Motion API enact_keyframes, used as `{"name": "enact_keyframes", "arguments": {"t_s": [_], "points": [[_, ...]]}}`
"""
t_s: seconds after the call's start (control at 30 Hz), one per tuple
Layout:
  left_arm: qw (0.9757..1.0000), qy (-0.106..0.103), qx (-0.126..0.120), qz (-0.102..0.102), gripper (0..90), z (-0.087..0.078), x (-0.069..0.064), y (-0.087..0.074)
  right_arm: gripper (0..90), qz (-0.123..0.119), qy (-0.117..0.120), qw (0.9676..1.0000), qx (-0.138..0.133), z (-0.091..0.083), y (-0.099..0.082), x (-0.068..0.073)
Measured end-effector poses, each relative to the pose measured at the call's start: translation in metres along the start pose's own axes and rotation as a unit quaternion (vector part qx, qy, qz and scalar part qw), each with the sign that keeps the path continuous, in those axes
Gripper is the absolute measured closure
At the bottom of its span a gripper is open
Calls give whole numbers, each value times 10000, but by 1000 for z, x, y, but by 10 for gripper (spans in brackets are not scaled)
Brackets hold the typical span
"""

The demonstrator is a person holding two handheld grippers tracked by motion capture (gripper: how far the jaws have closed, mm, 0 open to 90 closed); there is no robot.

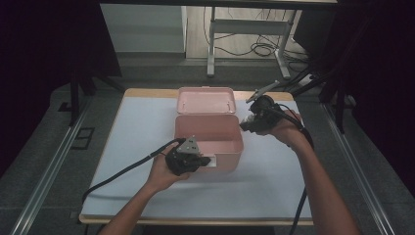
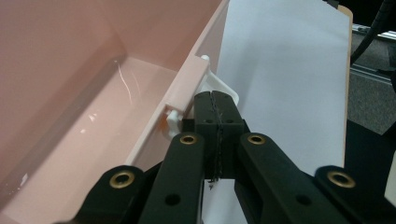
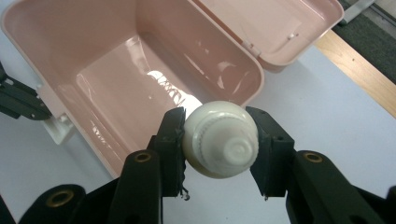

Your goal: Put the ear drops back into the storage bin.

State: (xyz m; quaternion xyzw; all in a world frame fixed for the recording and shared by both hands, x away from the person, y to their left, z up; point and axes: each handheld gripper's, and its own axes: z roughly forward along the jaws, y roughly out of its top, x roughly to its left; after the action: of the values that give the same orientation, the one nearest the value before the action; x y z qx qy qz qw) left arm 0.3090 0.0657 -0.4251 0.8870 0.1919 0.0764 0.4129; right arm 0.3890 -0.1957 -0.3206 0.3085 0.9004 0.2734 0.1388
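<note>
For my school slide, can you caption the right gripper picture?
The right gripper holds a white bottle above the open pink box.

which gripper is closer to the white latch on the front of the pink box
Left. The left gripper is shut right at the white latch on the pink box's front wall. The right gripper holds a white bottle off the box's right end, apart from the latch.

Open pink box (image 1: 209, 132) on white surface (image 1: 137, 147); left tongs (image 1: 188, 159) at front wall, right tongs (image 1: 254, 120) beside right edge.
</note>
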Motion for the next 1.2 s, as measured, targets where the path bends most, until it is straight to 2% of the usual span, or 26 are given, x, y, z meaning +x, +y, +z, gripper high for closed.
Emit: {"name": "enact_keyframes", "arguments": {"t_s": [0.4, 0.47, 0.9, 1.2], "points": [[10000, -11, 16, 5, 900, 0, 0, 0, 601, -130, 82, 9999, 15, 9, 17, 10], [10000, -18, -30, -42, 900, 0, 0, 0, 601, -160, 109, 9998, 1, 12, 20, 11], [10000, -37, 6, 1, 900, 0, 1, 0, 601, -172, 300, 9994, 82, 43, 32, 20], [10000, -43, 12, 2, 900, 0, 1, 0, 601, -195, 341, 9992, 84, 52, 36, 24]]}}
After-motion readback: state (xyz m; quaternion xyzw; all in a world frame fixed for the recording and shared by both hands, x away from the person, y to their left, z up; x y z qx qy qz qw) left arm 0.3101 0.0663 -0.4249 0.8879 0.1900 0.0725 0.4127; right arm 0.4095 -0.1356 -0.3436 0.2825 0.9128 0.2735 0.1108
